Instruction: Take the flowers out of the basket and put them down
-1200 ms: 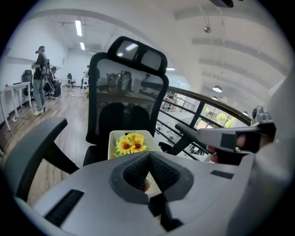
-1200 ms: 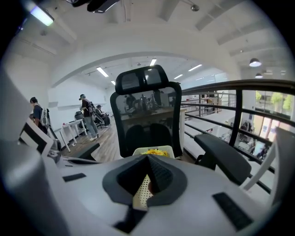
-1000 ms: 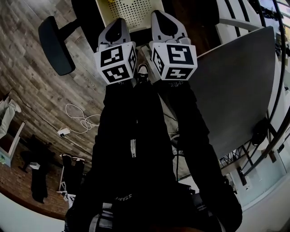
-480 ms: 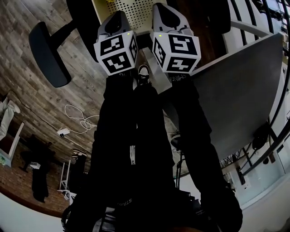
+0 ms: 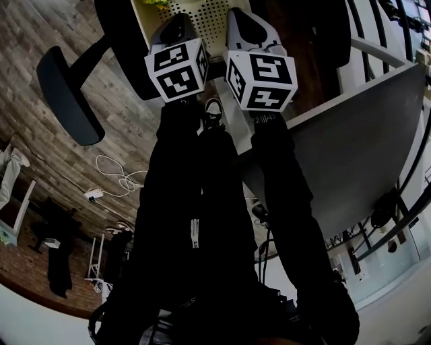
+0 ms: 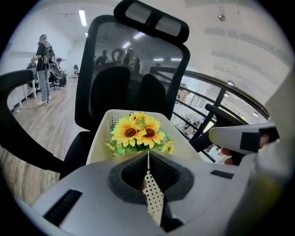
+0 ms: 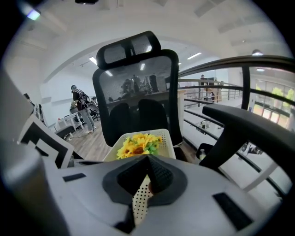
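Note:
A bunch of yellow sunflowers [image 6: 138,132] stands in a white perforated basket [image 6: 109,120] on the seat of a black office chair. My left gripper [image 6: 148,154] is shut and empty, short of the basket's near rim and aimed at the flowers. In the right gripper view the same flowers [image 7: 138,144] and basket [image 7: 165,137] lie ahead of my right gripper [image 7: 148,158], which is also shut with nothing in it. From the head view both marker cubes, the left [image 5: 177,69] and the right [image 5: 261,81], hang side by side just before the basket [image 5: 195,12].
The black chair's mesh backrest [image 6: 133,69] rises behind the basket and its armrests [image 5: 62,94] flank it. A grey desk [image 5: 357,148] stands to the right. A white cable [image 5: 114,176] lies on the wooden floor. A person [image 6: 44,64] stands far back; a railing [image 7: 221,92] runs to the right.
Both grippers have sunk and drawn closer to the chair. More of the basket shows at the top of the head view, with a bit of the flowers. Both jaws stay shut.

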